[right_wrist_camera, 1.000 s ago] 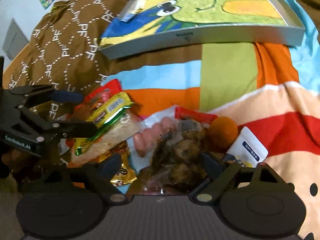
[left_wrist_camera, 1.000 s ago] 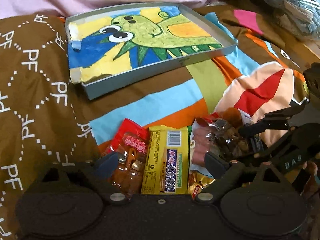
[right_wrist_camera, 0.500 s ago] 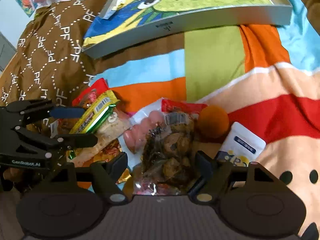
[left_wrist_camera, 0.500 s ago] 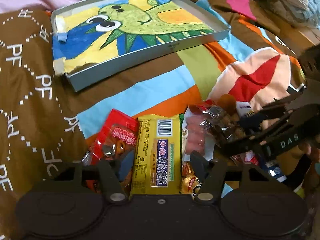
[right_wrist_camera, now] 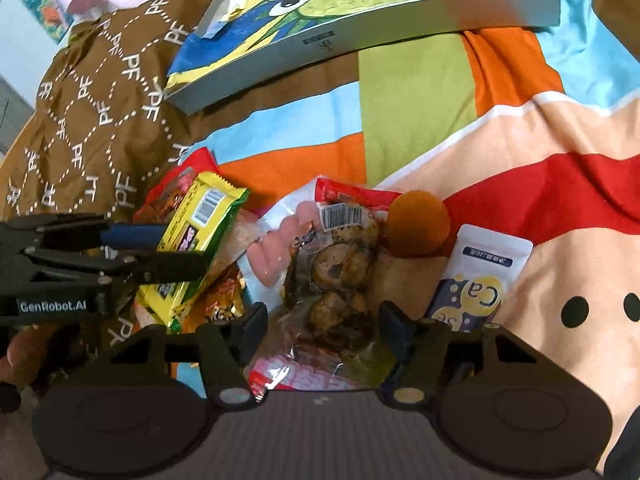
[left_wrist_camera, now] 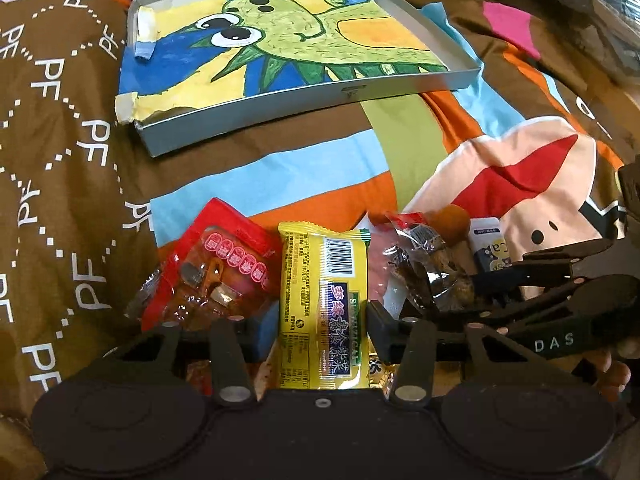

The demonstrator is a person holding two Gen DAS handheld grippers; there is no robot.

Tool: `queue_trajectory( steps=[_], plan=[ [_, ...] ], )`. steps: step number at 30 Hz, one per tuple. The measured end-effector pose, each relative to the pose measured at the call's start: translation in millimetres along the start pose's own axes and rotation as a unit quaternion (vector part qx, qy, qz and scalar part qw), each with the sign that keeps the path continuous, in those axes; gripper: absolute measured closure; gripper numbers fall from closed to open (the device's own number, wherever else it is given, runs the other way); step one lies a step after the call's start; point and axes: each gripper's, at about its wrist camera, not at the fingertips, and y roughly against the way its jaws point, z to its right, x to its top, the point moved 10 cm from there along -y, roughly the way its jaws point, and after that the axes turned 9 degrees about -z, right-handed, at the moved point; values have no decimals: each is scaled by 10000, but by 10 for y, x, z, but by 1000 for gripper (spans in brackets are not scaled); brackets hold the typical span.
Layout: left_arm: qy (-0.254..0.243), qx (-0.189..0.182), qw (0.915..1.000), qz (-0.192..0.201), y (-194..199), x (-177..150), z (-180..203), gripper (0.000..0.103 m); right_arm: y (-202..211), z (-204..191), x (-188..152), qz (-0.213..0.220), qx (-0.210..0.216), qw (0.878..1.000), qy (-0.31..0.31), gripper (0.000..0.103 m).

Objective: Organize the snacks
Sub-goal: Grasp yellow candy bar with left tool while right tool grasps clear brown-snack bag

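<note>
- The patterned bedspread (left_wrist_camera: 280,168) is carrying everything; a shallow grey tray (left_wrist_camera: 304,98) lined with a green cartoon drawing is lying at its far side, holding no snacks, well apart from the pile.
- The snack pile is sitting close under both cameras, so by my reading the pick-up step is under way and nothing is sorted yet.
- The left gripper (left_wrist_camera: 320,328) is closing around the yellow packet (left_wrist_camera: 324,304), which is lying between its jaws; whether the pads are pressing it yet is hard to tell.
- The right gripper (right_wrist_camera: 322,324) is closing around the clear bag of dark braised pieces (right_wrist_camera: 340,280); contact is equally unclear.
- Next, each grip is probably needing to firm up before lifting toward the tray, without dragging neighbours along.
- The red pouch (left_wrist_camera: 216,272), pink sausages (right_wrist_camera: 272,248), white calcium sachet (right_wrist_camera: 480,276) and orange round (right_wrist_camera: 418,226) are lying beside these.
- A gold wrapper (right_wrist_camera: 224,300) is being mostly buried; the packets' near ends are being cut off by the gripper bodies.
</note>
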Motion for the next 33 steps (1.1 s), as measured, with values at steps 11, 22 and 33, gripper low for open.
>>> queue_trajectory(
  steps=[11, 22, 33],
  plan=[
    [-138, 159, 9998, -70, -122, -47, -29, 48, -31, 29, 31, 86, -2, 9999, 66, 35],
    [-127, 258, 9994, 178, -62, -82, 7, 55, -53, -203, -54, 272, -439, 9946, 903, 53],
    [-373, 459, 9975, 387, 12, -119, 58, 59, 11, -180, -107, 327, -254, 9960, 789, 53]
  ],
)
